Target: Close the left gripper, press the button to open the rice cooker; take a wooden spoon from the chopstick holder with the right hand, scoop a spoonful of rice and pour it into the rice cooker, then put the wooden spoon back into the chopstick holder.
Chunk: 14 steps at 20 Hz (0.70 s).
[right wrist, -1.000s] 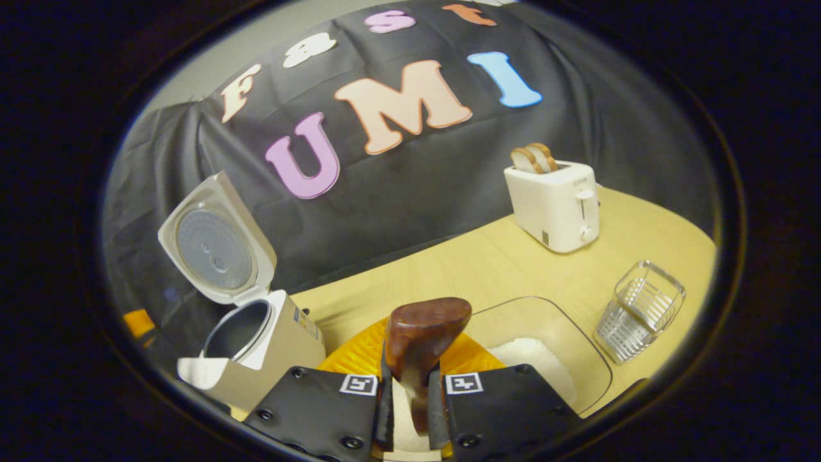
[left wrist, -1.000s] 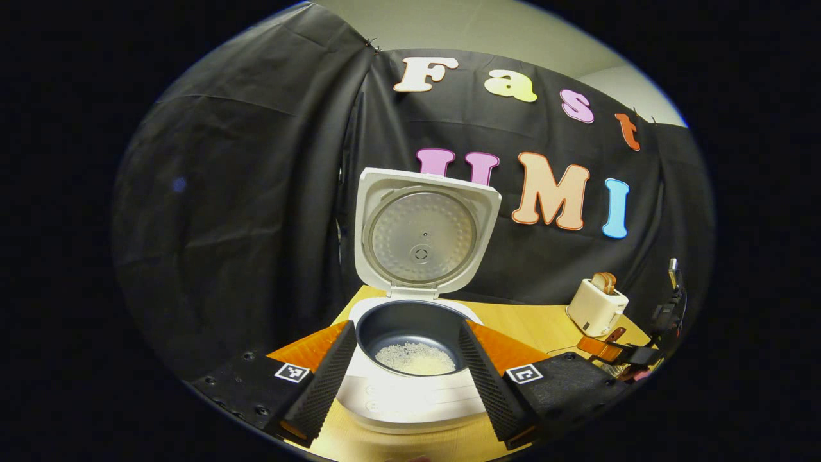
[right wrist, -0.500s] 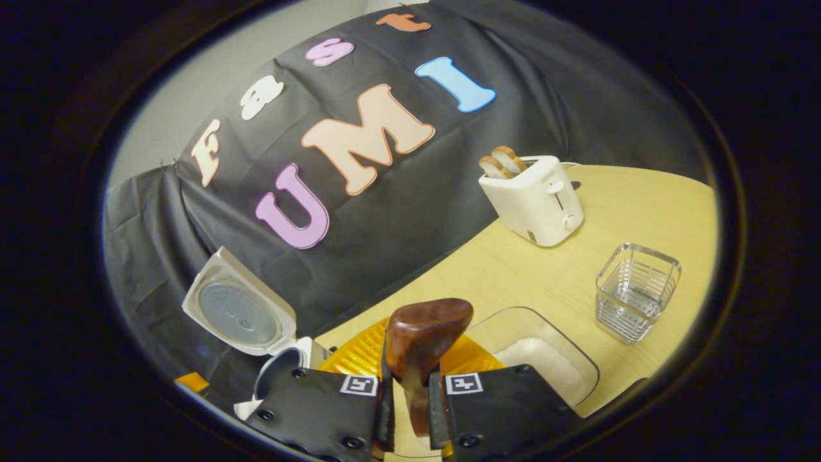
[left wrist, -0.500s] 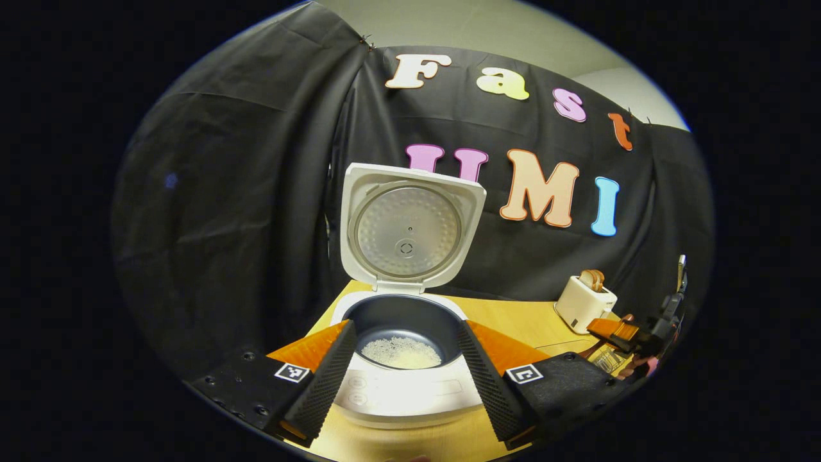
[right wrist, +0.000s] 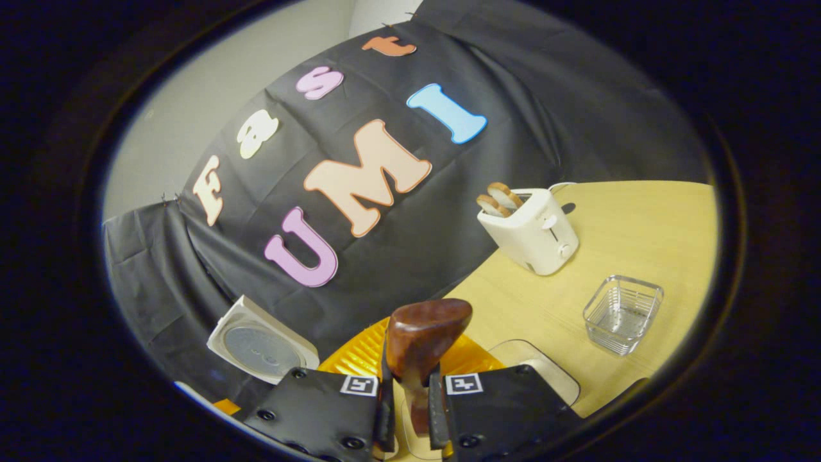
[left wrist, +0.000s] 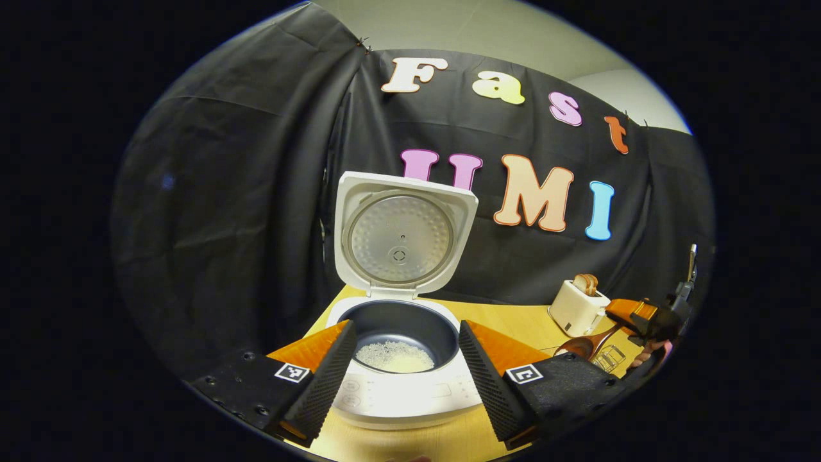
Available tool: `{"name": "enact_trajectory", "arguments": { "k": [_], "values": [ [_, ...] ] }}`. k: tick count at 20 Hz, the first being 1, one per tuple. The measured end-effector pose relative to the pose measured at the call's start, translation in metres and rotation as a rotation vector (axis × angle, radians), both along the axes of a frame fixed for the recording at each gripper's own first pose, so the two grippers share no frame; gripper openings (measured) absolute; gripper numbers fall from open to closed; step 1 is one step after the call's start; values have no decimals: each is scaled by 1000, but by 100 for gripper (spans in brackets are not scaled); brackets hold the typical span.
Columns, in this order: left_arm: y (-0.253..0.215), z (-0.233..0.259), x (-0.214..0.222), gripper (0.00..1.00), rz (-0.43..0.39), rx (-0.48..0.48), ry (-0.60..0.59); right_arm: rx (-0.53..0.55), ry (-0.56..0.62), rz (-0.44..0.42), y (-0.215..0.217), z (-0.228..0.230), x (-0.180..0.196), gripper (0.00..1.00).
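We see rice in the rice cooker on the bench; toaster behind the chopstick holder.

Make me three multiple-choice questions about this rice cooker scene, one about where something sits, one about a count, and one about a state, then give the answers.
1. Where is the wire chopstick holder?
A. On the table beside the toaster
B. Inside the rice cooker
C. On top of the toaster

2. How many bread slices stand in the toaster?
A. None
B. Two
C. Four

3. What is the state of the rice cooker's lid?
A. Shut
B. Taken off and lying on the table
C. Raised open on its hinge

Answers:
1. A, the right gripper view shows the holder standing on the table near the toaster.
2. B, two slices poke out of the slots.
3. C, the left gripper view shows the lid upright behind the pot, with rice visible inside.
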<state>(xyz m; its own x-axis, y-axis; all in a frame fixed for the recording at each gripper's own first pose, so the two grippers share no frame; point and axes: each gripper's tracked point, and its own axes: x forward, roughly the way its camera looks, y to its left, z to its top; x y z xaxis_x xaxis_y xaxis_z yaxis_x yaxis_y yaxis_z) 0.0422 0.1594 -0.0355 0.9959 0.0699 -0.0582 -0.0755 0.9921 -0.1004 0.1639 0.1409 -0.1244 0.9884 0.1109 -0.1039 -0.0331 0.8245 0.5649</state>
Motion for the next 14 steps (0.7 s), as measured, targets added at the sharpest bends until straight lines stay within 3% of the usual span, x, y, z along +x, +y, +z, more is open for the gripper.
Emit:
{"name": "enact_trajectory", "arguments": {
  "k": [7,14],
  "values": [
    [-4,13,-3,95,-13,34,-21,186,-38,-42,-15,31,-7,25],
    [6,27,-10,95,9,24,-49,272,-42,-6,13,47,-8,25]
  ]
}}
